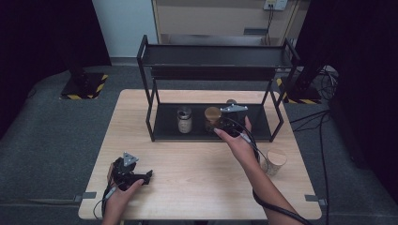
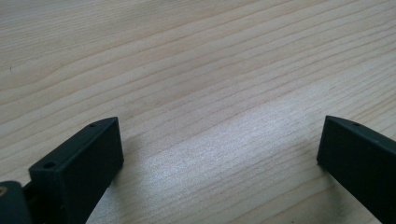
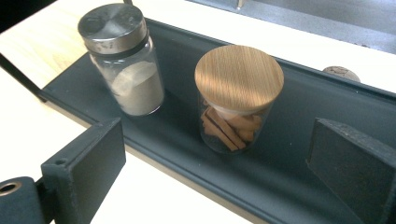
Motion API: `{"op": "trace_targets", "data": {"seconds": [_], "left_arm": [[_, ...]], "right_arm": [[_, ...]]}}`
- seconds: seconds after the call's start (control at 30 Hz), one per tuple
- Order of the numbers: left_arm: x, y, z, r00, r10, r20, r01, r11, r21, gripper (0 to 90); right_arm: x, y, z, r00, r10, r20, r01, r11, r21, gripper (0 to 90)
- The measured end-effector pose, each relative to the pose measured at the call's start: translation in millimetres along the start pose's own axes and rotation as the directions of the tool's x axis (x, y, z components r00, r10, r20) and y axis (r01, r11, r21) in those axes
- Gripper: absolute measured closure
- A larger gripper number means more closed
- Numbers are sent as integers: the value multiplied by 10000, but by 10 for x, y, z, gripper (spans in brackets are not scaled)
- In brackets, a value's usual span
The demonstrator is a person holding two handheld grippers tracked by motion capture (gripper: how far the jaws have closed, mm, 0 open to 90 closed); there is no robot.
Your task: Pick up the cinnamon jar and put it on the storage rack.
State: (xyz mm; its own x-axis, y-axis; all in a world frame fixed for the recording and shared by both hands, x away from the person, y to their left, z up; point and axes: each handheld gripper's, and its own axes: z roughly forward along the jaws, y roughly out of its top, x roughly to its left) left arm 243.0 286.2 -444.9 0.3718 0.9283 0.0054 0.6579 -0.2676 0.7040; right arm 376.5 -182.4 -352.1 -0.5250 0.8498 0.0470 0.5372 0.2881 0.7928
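- Standing at the far half of the table (image 1: pixel 197 159), a black metal two-tier rack (image 1: pixel 216 56) holds jars on its lower tray (image 3: pixel 299 116); the upper shelf is a long shallow trough on slim posts.
- Pale wood with fine straight grain makes up the rectangular tabletop, which sits on grey carpet between dark drapes, with a yellow-and-black striped base plate at the far left of the floor.
- On the lower tray a clear glass jar with a round bamboo lid (image 3: pixel 238 93) stands upright, holding orange-brown sticks that lean in its lower half.
- Beside it and apart from it, a glass shaker with a brushed metal screw cap (image 3: pixel 123 60) stands upright, roughly half full of pale beige powder.
- A second wood-lidded jar (image 1: pixel 275 161) stands alone on the table near the right edge, just beside the person's right forearm.
- The right gripper (image 3: pixel 215 158) hovers at the tray's front edge, its flat black jaws spread wide with the bamboo-lidded jar ahead of them and untouched.
- The left gripper (image 2: pixel 219 154) rests low over the bare tabletop at the near left corner, its matte black jaws wide apart with nothing between them.
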Motion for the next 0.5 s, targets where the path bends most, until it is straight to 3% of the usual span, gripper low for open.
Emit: {"op": "trace_targets", "data": {"seconds": [0.5], "left_arm": [[0,0,0,10000,0,1,0,10000,-1,0]], "right_arm": [[-49,-177,-366,9999,19,-128,-22,9997,-235,45]]}}
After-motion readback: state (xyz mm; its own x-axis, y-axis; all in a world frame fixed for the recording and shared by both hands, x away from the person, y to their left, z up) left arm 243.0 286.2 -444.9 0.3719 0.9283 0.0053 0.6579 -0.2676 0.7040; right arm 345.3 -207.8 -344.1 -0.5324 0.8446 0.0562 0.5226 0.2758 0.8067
